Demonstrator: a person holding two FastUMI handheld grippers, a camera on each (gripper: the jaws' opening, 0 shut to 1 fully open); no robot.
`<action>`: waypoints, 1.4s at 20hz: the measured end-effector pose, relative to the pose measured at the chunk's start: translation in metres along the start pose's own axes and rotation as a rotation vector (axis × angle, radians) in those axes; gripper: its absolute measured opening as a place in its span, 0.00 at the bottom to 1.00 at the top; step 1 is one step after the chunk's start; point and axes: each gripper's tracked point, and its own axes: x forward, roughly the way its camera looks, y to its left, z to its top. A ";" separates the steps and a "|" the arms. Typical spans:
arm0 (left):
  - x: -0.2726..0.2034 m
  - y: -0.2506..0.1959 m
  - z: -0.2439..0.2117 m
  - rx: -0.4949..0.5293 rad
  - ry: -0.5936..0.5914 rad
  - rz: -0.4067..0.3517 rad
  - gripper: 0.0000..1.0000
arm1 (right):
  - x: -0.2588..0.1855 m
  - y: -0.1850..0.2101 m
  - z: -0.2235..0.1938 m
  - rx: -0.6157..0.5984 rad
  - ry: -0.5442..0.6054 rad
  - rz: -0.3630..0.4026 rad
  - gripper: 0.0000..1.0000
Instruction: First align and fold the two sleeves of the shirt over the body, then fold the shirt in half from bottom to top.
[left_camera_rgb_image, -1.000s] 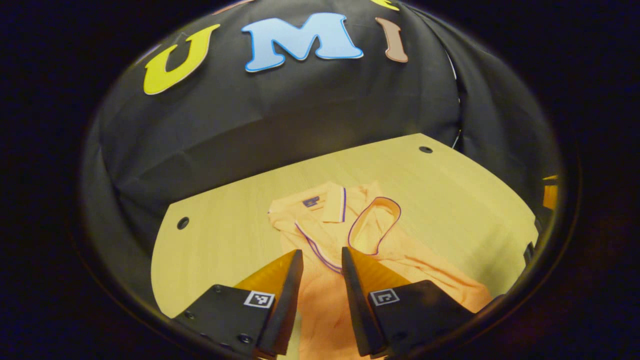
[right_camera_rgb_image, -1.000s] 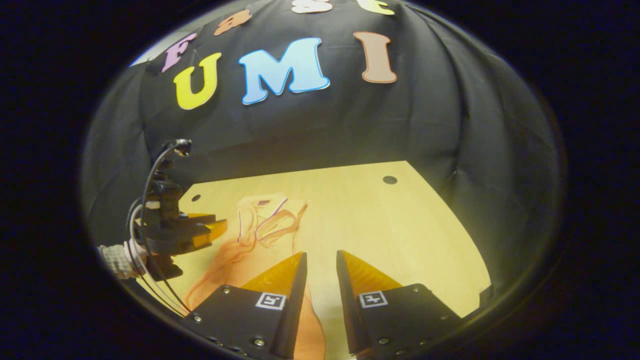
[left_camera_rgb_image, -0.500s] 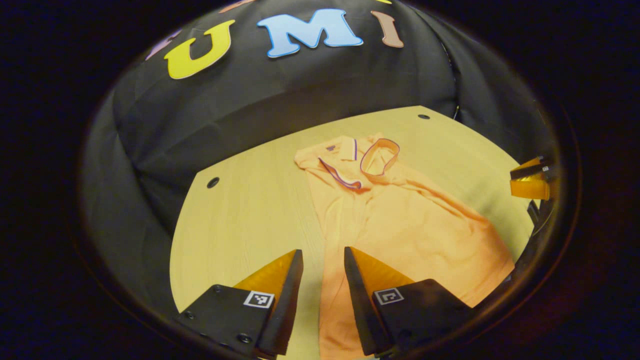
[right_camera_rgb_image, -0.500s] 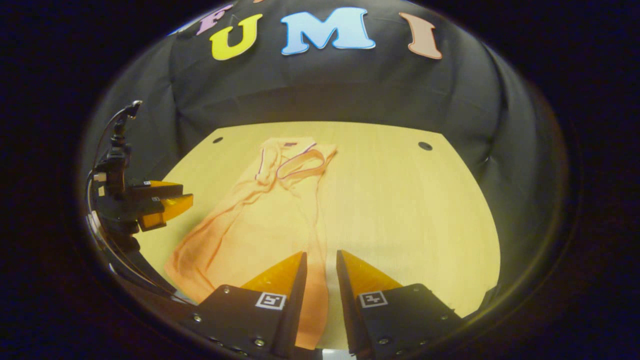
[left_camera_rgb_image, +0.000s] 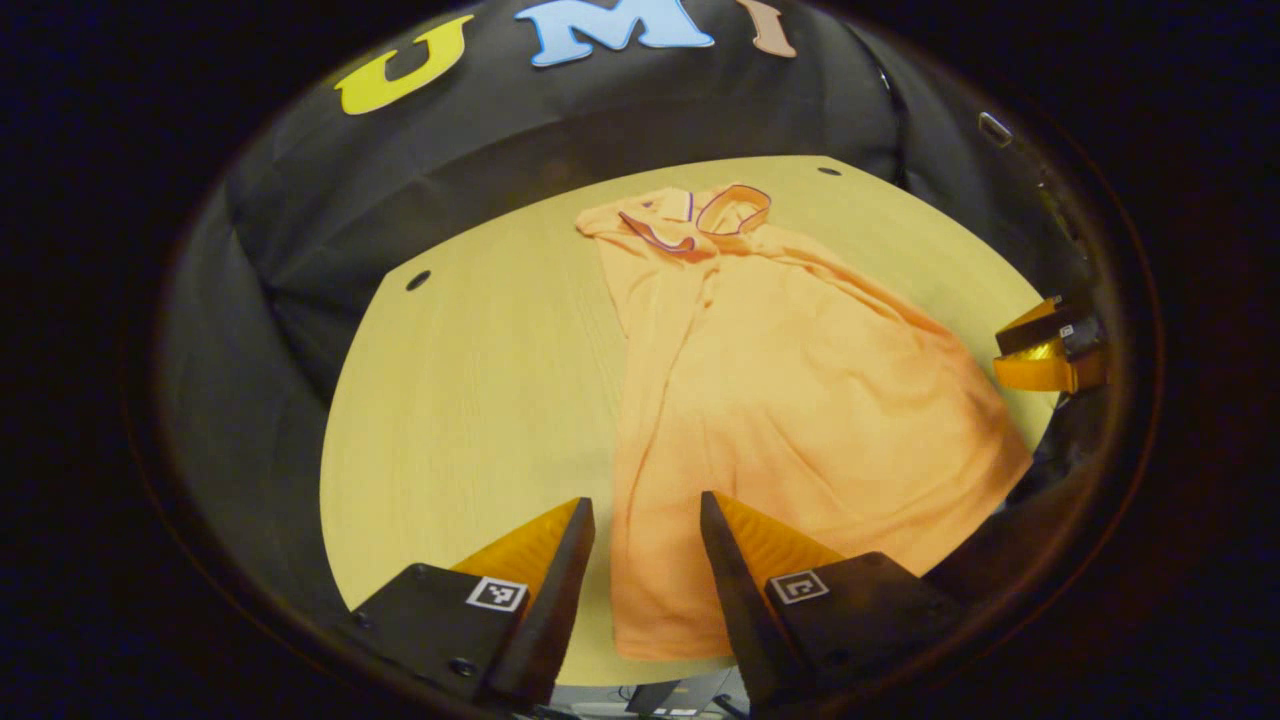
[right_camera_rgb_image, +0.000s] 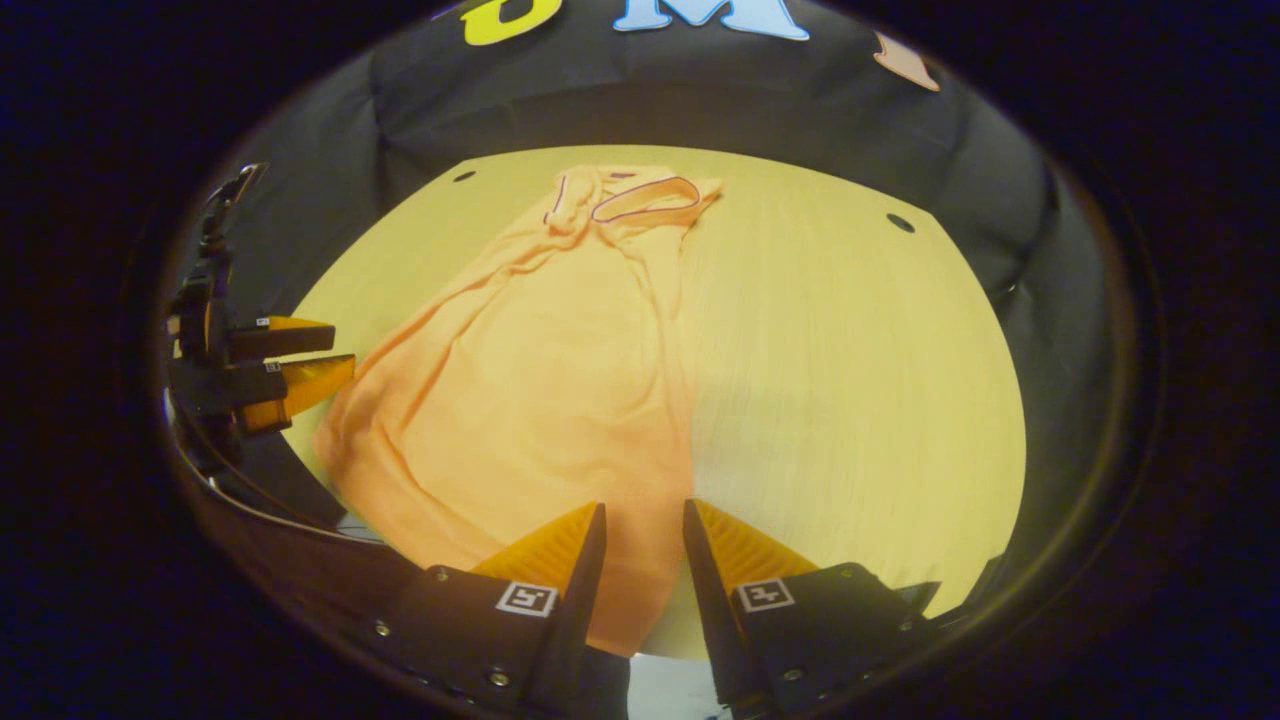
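An orange shirt (left_camera_rgb_image: 790, 390) lies lengthwise on the pale wooden table (left_camera_rgb_image: 470, 380), its purple-trimmed collar and a cuff loop (left_camera_rgb_image: 735, 208) at the far end and its hem at the near edge. My left gripper (left_camera_rgb_image: 645, 505) hovers open over the hem's left corner, with nothing between its fingers. In the right gripper view the shirt (right_camera_rgb_image: 540, 370) spreads to the left, and my right gripper (right_camera_rgb_image: 644, 506) stands open above the hem's right corner. Each view also catches the other gripper at the shirt's far side: the right gripper (left_camera_rgb_image: 1045, 350) and the left gripper (right_camera_rgb_image: 285, 365).
Small dark holes mark the table's far corners (left_camera_rgb_image: 418, 280) (left_camera_rgb_image: 828, 171) (right_camera_rgb_image: 900, 222). Black cloth walls close in behind and beside the table. Bare wood (right_camera_rgb_image: 850, 380) stretches right of the shirt. The table's near edge runs just under both grippers.
Both grippers have drawn back from the collar end toward the near edge, so the whole shirt and its hem have come into view. The left fingers stand slightly wider apart.
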 end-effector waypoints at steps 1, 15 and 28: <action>-0.001 -0.006 -0.005 -0.007 0.013 -0.019 0.74 | 0.002 0.001 -0.007 0.002 0.024 -0.002 0.51; 0.005 -0.037 -0.061 -0.008 0.206 -0.073 0.94 | 0.015 0.002 -0.059 0.004 0.204 -0.039 0.51; 0.019 -0.041 -0.048 -0.106 0.281 -0.122 0.77 | 0.020 0.005 -0.055 -0.021 0.399 -0.053 0.54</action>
